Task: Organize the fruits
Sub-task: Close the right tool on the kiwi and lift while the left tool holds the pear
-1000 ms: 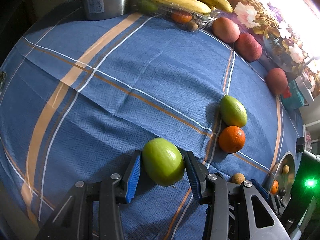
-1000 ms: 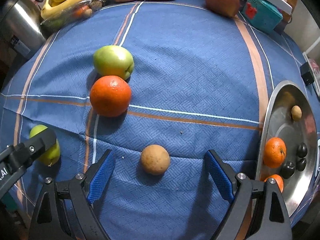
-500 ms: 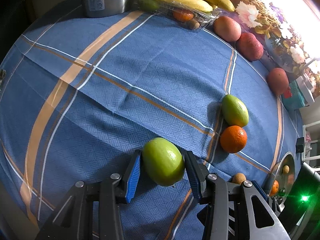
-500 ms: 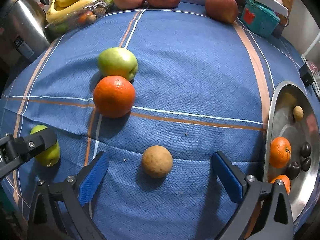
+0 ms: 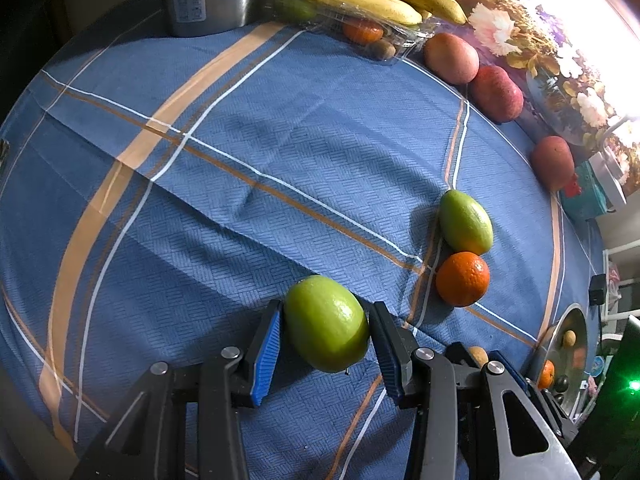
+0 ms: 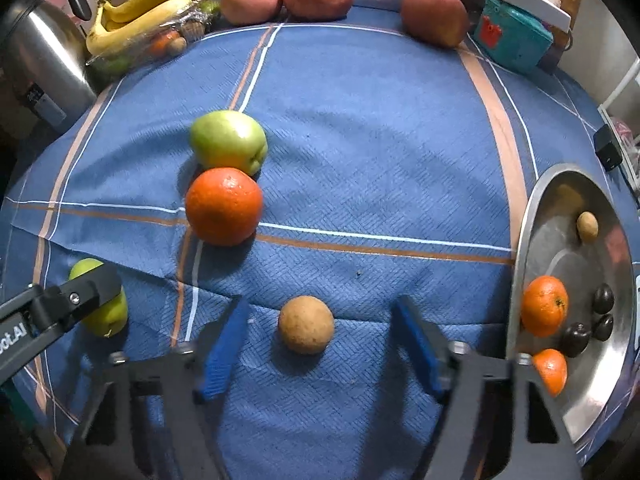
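blue plaid tablecloth (image 6: 360, 140) under loose fruit, metal tray (image 6: 532, 216), kettle (image 6: 44, 68)

Left hand-held gripper (image 5: 326, 354) clamped; right (image 6: 318, 350) closing

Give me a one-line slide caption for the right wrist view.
Right gripper closing around a small brown fruit on the blue cloth, steel plate alongside.

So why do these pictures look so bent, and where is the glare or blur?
Both views are fisheye, so the blue tablecloth bulges and its stripes curve. Left wrist view: the top right corner is blown out white over the flowered cloth, while the green fruit is sharp. Right wrist view: light is even, but the right gripper is smeared, its jaws closing around the brown fruit without touching it.
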`<state>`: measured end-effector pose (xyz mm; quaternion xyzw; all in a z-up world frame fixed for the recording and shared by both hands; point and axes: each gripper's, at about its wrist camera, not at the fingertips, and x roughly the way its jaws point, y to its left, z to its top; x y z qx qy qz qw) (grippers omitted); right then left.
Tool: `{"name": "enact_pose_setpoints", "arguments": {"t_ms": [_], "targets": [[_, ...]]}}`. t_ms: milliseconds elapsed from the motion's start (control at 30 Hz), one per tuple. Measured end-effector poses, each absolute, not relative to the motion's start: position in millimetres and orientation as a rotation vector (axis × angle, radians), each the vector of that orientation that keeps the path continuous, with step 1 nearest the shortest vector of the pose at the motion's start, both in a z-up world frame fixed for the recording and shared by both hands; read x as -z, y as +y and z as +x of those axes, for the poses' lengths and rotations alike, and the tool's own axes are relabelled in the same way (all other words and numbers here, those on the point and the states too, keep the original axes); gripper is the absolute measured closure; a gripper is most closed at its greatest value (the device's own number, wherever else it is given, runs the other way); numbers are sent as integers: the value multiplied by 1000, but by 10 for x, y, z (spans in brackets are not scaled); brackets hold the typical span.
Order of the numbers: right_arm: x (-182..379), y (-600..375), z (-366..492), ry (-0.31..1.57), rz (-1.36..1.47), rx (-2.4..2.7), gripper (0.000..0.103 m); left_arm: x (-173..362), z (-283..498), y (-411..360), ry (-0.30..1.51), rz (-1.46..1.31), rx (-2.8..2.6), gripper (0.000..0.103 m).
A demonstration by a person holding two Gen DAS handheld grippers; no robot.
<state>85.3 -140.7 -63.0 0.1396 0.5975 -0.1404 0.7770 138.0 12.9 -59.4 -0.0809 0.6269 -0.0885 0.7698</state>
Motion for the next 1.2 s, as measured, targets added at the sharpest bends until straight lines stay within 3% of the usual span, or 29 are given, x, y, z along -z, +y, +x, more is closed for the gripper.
{"name": "enact_pose_setpoints", "arguments": {"t_ms": [200,233,800,1200], "targets": [[514,-1426,834,1295,331,258,75,574,1377,131,1352,-178,195,57],[502,-1420,833,1294,341,244,76,559,1375,135,1348,-181,197,57],[-217,-1535,551,1133,374,213,76,109,1228,47,1237,-158,244,57],[-335,-1698,498,1103,382,240,76,60,1134,-305,1224,-103,284,57]]}}
